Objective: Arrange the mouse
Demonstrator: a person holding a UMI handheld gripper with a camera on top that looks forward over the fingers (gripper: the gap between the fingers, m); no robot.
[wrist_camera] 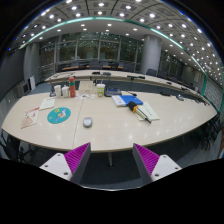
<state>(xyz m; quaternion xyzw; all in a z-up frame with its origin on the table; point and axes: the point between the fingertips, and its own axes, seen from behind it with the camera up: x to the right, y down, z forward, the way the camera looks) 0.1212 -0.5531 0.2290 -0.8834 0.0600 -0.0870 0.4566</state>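
A small grey mouse (87, 122) lies on the large beige table (120, 132), a little right of a round teal mouse pad (59, 115). My gripper (112, 160) is held well back from the table's near edge, above the dark floor. Its fingers are wide apart with nothing between them; the purple pads (76, 158) face inward. The mouse is far beyond the fingers and slightly left of their midline.
Papers and small bottles (62, 91) stand on the table's left part, an orange box (100, 90) at the middle back, books and a blue folder (130, 101) to the right. Chairs and more desks stand behind. A table leg (100, 152) is ahead.
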